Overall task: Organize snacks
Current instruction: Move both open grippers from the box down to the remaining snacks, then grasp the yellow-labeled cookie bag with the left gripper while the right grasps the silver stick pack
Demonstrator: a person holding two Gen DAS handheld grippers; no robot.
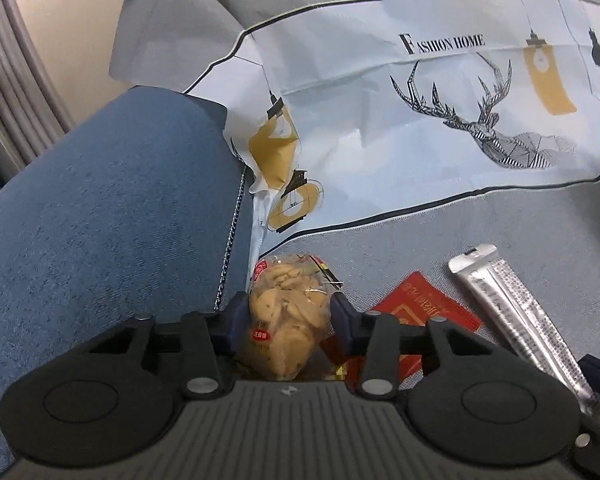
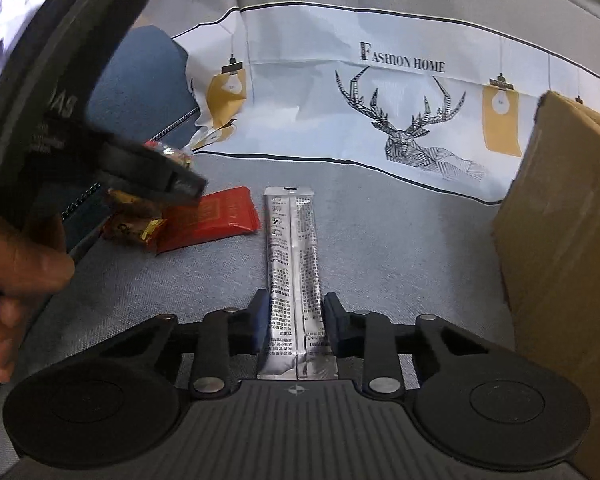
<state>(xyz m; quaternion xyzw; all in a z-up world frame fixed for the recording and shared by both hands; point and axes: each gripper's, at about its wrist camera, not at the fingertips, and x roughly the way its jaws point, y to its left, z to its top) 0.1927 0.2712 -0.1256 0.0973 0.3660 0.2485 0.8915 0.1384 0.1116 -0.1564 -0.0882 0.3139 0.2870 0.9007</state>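
My left gripper (image 1: 289, 318) is shut on a clear bag of yellow biscuits (image 1: 288, 312), held beside the blue cushion (image 1: 100, 208). A red packet (image 1: 424, 306) lies just right of it, and a silver stick sachet (image 1: 520, 316) lies further right. In the right wrist view my right gripper (image 2: 296, 322) is shut on the near end of the silver sachet (image 2: 294, 256), which lies flat on the grey sofa seat (image 2: 400, 248). The red packet (image 2: 216, 218) lies left of it, with a small brown-and-gold wrapped snack (image 2: 134, 232) under the left gripper (image 2: 156, 172).
A white cloth printed with a deer and "Fashion Home" (image 2: 380, 112) covers the sofa back. A cardboard box (image 2: 560, 240) stands at the right. The blue cushion (image 2: 140, 80) sits at the left. A hand (image 2: 16, 276) holds the left gripper.
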